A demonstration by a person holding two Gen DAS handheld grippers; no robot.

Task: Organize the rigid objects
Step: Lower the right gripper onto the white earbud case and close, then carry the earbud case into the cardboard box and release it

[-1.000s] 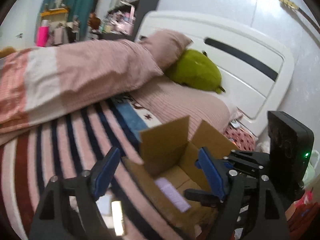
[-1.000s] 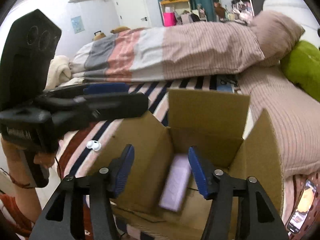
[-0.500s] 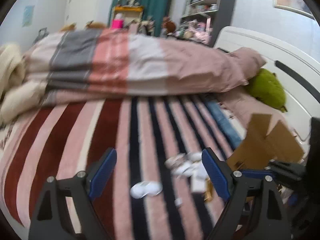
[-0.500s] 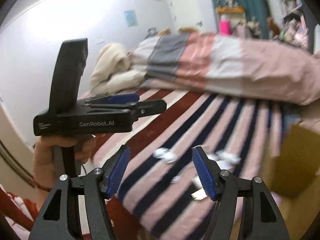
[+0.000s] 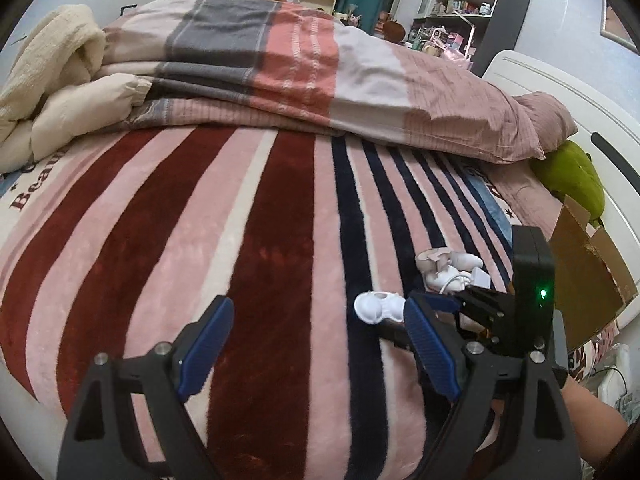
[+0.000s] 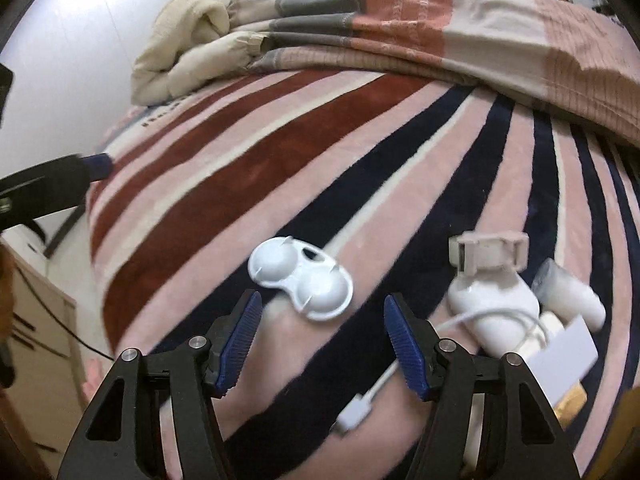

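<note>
A white double-dome plastic piece (image 6: 301, 283) lies on the striped blanket, just beyond my open right gripper (image 6: 322, 334); it also shows in the left wrist view (image 5: 376, 306). To its right lies a heap of white items (image 6: 494, 300) with a white cable (image 6: 372, 394) and a white card (image 6: 564, 346). My left gripper (image 5: 316, 350) is open and empty above the blanket, left of the right gripper's body (image 5: 516, 312). An open cardboard box (image 5: 584, 276) stands at the right edge of the bed.
A folded striped duvet (image 5: 300, 64) and a cream blanket (image 5: 52, 80) lie along the far side of the bed. A green plush (image 5: 572, 176) rests by the white headboard (image 5: 560, 100). The bed's near edge drops to the floor at left (image 6: 48, 320).
Both grippers have swung left, away from the cardboard box, to the white items on the blanket. The right gripper has come down close to the double-dome piece. Both stay open.
</note>
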